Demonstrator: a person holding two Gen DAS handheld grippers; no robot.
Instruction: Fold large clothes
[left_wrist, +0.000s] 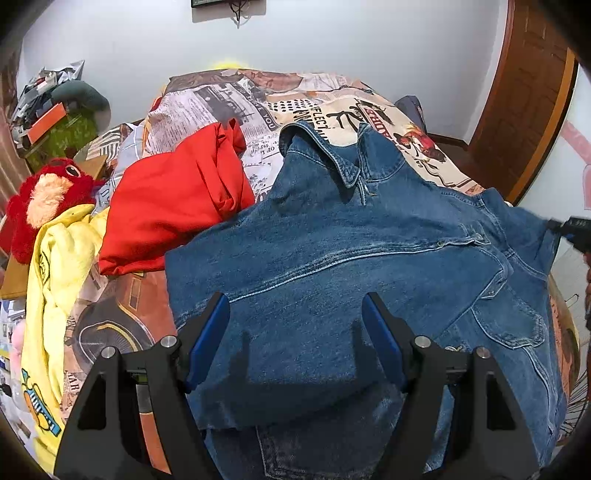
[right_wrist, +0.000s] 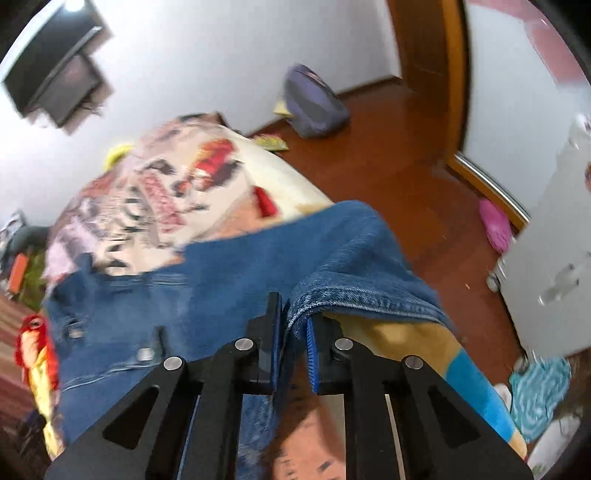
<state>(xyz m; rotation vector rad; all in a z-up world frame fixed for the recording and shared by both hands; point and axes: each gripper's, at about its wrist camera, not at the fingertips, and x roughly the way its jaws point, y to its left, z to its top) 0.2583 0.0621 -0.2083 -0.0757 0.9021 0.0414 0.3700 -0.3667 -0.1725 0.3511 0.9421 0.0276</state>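
The denim jacket (left_wrist: 351, 258) lies spread on the printed bedspread (left_wrist: 229, 107), collar away from the person, just beside a red garment (left_wrist: 173, 206). The right gripper (right_wrist: 293, 325) is clamped on a hemmed denim edge, apparently the jacket's side, though that view is blurred. The left gripper (left_wrist: 295, 332) hovers over the near panel with its jaws spread and nothing between them. Pinched so near the seam, the heavy cloth could slip free when lifted, or drag the whole jacket askew. Only the left wrist view shows the collar and overall layout; only the right wrist view shows the grip.
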